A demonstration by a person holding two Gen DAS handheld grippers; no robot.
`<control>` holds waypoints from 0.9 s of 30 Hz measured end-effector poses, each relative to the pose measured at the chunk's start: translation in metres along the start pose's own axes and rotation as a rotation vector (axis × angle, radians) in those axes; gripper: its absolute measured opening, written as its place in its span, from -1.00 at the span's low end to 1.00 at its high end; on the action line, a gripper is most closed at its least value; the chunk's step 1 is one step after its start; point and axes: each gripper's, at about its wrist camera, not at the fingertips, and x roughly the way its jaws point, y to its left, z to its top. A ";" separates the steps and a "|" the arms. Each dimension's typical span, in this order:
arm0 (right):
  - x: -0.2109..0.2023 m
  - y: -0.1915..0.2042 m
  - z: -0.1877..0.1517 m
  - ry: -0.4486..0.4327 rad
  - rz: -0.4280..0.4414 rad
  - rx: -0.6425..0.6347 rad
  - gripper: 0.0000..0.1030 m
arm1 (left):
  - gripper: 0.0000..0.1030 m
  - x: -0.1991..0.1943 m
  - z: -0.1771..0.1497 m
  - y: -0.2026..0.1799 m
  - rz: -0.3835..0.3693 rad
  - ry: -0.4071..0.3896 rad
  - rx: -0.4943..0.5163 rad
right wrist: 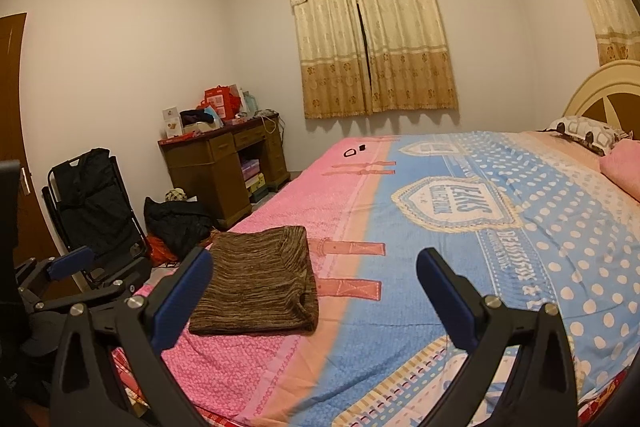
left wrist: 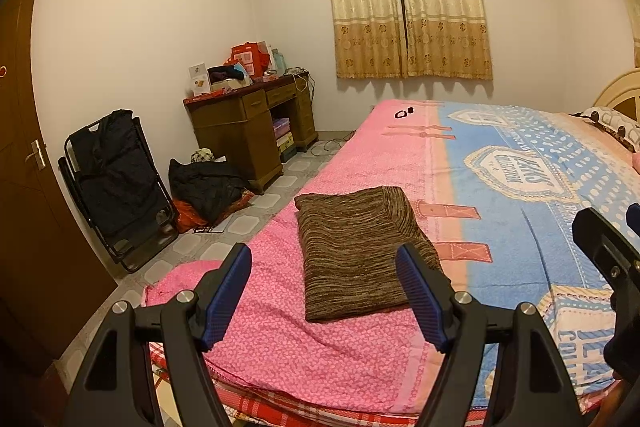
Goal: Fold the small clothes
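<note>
Brown knit garment (left wrist: 360, 251), folded, flat on the pink bedspread (left wrist: 280, 339) near the bed edge. Left gripper (left wrist: 326, 291) and right gripper (right wrist: 314, 291) spread wide, empty. Best to press edges square, no dragging.

left claw (left wrist: 324, 267) jaws wide apart, empty; right claw (right wrist: 314, 275) same, both tilted slightly downward.

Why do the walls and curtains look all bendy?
Both views use a fisheye lens: in the left wrist view the curtains bow, and dark corners ring the picture; in the right wrist view the bed bulges. The warm indoor light tints both yellowish.
</note>
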 end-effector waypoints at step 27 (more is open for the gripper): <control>0.006 0.001 -0.004 0.021 0.009 0.004 1.00 | 0.47 0.003 -0.003 0.002 0.000 0.031 -0.003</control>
